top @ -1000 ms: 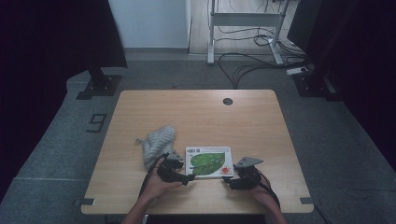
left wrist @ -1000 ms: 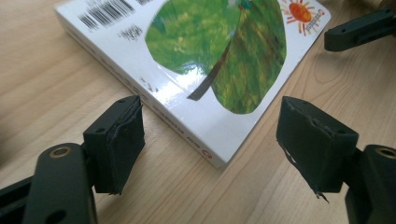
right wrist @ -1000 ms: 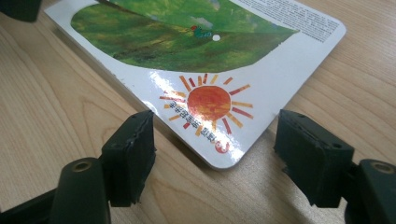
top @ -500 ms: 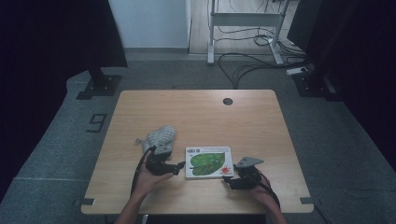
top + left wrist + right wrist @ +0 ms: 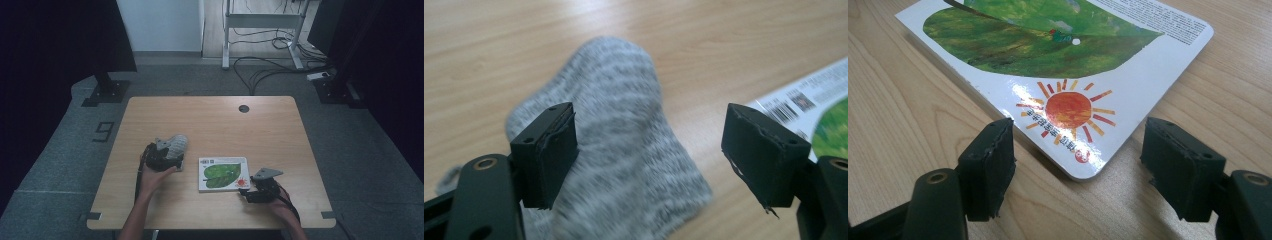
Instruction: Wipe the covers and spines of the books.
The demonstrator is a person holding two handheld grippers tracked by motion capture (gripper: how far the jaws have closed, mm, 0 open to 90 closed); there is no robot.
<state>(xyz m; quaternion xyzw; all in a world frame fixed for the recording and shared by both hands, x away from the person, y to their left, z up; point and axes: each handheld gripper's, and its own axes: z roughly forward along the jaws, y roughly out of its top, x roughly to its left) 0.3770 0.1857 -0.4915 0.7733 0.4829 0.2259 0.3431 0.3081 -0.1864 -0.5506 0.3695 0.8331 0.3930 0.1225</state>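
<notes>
Wooden desk [image 5: 215,120], seen from above, carrying two loose things and no container. A grey knitted sock [image 5: 175,146] lies left of centre; a flat picture book [image 5: 222,174] with a green leaf and a red sun on its cover lies just to the sock's right, the two near each other but apart. A small round hole [image 5: 243,108] sits in the desk top near the far edge, well apart from both.

Left gripper [image 5: 167,159]: at the near end of the sock, jaws spread wide; in the left gripper view the sock [image 5: 624,150] lies beneath and between the jaws, its image blurred, and neither pad presses on it.

Right gripper [image 5: 252,192]: at the book's near right corner, released; in the right gripper view the rounded corner of the book [image 5: 1068,100] points into the gap between the jaws, clear of both pads.

Nothing stands between either gripper and its thing.
</notes>
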